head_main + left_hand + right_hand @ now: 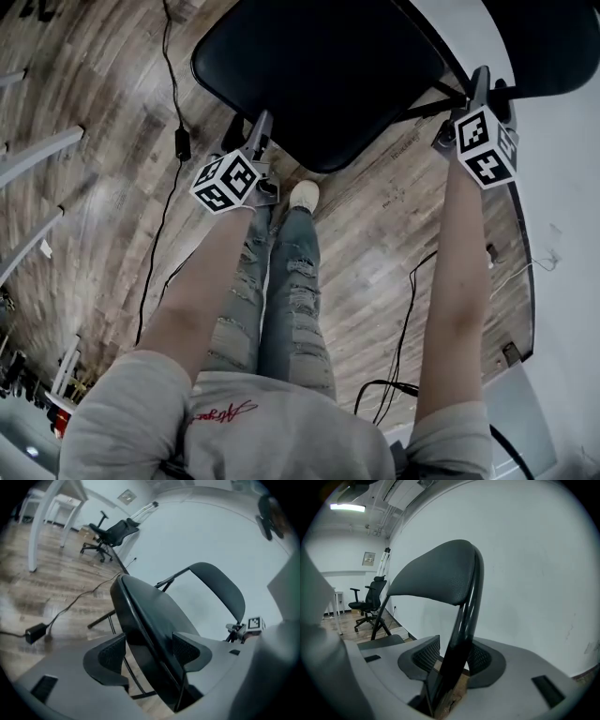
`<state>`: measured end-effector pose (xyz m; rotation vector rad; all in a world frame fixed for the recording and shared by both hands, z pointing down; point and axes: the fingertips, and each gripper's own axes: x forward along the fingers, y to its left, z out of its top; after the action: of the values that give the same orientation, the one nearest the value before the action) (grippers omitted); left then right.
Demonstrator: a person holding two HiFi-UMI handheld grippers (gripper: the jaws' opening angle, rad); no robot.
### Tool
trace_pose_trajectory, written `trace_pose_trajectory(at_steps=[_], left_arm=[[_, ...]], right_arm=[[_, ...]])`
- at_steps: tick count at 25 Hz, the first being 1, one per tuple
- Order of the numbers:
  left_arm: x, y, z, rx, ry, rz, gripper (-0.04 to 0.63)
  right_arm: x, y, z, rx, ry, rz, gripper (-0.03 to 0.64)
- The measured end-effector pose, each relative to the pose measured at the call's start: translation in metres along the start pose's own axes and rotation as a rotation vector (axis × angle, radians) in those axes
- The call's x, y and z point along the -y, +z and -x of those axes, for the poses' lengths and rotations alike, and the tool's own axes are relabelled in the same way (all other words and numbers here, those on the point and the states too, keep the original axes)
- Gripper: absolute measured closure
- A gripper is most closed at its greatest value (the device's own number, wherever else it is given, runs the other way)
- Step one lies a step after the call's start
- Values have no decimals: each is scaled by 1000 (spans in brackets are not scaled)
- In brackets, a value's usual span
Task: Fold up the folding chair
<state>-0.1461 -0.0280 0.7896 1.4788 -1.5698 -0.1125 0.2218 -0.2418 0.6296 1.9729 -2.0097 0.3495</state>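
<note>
The chair (323, 80) stands open on the wood floor (103, 216), just ahead of your feet and close to the white wall (534, 573) on the right. Its black seat (154, 616) lies roughly level, and the backrest (436, 576) stands at the far right, next to the wall.

Your left gripper (149, 646) is at the seat's near left edge. Its jaws stand wide apart and straddle that edge. The seat runs slantwise through the gap and deep into the throat, passing close by the right pad (185, 648). Floor and a thin chair leg show beside the left pad (112, 653), and neither pad is plainly pressing — the seat sits between them but is not clamped.

Your right gripper (452, 656) is on the upright frame tube (466, 616) that carries the backrest, low on the chair's right side. The glossy black tube fills the space between the two meshed pads and touches both, so this one is clamped on the tube.

Both your arms reach forward, the left toward the seat and the right toward the frame, well apart from each other.

A black cable (164, 216) trails across the floor on the left, with a small power brick (35, 632) on it. An office chair (110, 534) stands far off by the wall.
</note>
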Motion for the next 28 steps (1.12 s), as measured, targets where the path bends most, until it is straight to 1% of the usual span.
trace_pose_trajectory(at_steps=[1, 3, 4, 5, 7, 8, 11, 13, 15, 16, 17, 18, 19, 21, 23, 24, 26, 28], left_arm=[[-2, -2, -1, -9, -2, 39, 285], [-4, -2, -3, -26, -16, 59, 281], [-5, -2, -5, -36, -42, 68, 274], [-5, -3, -8, -50, -89, 96, 265], [-2, -6, -15, -97, -227, 182, 262], [1, -8, -19, -128, -292, 210, 262], [12, -12, -29, -222, -456, 225, 259], [23, -14, -35, -285, -562, 250, 259], [33, -16, -41, -339, -627, 282, 261], [34, -17, -42, -357, -646, 300, 263], [34, -17, -42, -365, -661, 322, 288], [34, -16, -41, -364, -673, 347, 304], [34, -15, -40, -360, -682, 375, 313], [36, -10, -38, -346, -698, 445, 341], [44, -3, -39, -321, -703, 499, 351], [49, 1, -38, -303, -699, 515, 358], [62, 15, -36, -256, -685, 537, 379], [81, 34, -37, -225, -663, 539, 391]], right_arm=[[-1, 1, 0, 2, 2, -5, 447], [-3, 3, -1, 5, 5, -28, 449], [-4, 3, -2, 5, 7, -37, 449], [-4, 3, -3, 7, 10, -42, 449], [-5, 3, -6, 11, 18, -50, 449], [-6, 2, -7, 12, 22, -57, 449], [-5, -2, -9, 20, 31, -83, 449], [-5, 0, -9, 32, 31, -97, 449], [-5, 0, -9, 39, 35, -116, 449], [-5, 0, -10, 38, 36, -125, 456], [-3, 1, -10, 36, 34, -129, 483], [-2, 1, -10, 32, 31, -129, 541], [-2, 2, -11, 27, 36, -131, 580], [-1, 2, -12, 23, 58, -173, 584], [2, 7, -11, 37, 77, -260, 600], [4, 12, -10, 50, 86, -279, 601], [3, 23, -8, 89, 113, -280, 601], [3, 38, -9, 137, 136, -285, 601]])
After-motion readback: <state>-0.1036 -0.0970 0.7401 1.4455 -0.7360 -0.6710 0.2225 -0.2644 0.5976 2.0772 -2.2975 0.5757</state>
